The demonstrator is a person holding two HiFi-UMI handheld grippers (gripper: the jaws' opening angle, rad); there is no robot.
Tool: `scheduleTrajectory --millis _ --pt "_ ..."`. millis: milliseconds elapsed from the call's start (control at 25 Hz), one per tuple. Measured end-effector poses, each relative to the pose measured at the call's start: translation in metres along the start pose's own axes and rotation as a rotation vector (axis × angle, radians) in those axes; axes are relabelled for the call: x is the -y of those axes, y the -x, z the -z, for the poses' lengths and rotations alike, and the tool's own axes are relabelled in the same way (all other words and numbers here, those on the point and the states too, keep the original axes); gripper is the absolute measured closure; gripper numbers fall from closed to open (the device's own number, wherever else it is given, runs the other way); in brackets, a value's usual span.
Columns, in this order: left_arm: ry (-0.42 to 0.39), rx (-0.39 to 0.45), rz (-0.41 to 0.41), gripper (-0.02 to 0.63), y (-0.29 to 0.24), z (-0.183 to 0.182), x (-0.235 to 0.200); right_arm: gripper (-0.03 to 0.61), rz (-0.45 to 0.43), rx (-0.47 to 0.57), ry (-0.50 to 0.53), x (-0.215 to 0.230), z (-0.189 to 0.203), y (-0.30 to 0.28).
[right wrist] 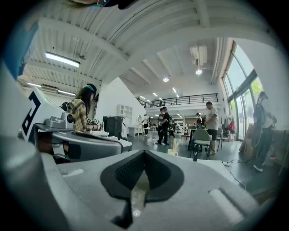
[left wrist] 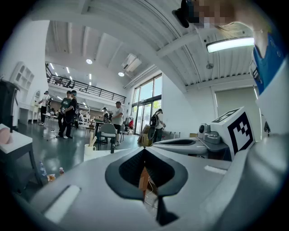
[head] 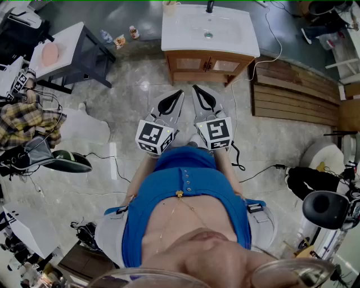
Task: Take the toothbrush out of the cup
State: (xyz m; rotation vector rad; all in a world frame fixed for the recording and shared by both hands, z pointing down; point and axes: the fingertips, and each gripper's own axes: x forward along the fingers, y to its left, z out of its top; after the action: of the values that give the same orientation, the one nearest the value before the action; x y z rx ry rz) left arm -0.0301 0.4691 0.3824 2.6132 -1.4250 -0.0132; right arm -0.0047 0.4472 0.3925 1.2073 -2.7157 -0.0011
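A pale cup [head: 170, 7] stands at the back left corner of the white washbasin [head: 225, 39], which sits on a wooden cabinet [head: 209, 63]. The left gripper view shows the cup [left wrist: 89, 151] with a beige toothbrush [left wrist: 92, 140] sticking out of it; it is also the small cup [right wrist: 173, 152] in the right gripper view. My left gripper [head: 178, 94] [left wrist: 145, 152] and right gripper [head: 198, 90] [right wrist: 144, 154] are held side by side in front of my body, well short of the basin. Both are shut and hold nothing.
A white table with a pink thing [head: 50, 53] stands at the left, with small bottles [head: 107, 36] on the floor beside it. A wooden platform [head: 292, 95] lies to the right. Cables and a dark helmet [head: 68, 162] lie on the floor. Several people stand far off.
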Motion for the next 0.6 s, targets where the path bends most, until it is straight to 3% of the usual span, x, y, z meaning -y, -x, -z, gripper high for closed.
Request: scheduleTrajectory --millis 600 --pt "0.002 0.020 -0.061 0.612 -0.022 0.006 0.035 0.577 -0.078 0.044 -0.018 0.028 0.005 0.025"
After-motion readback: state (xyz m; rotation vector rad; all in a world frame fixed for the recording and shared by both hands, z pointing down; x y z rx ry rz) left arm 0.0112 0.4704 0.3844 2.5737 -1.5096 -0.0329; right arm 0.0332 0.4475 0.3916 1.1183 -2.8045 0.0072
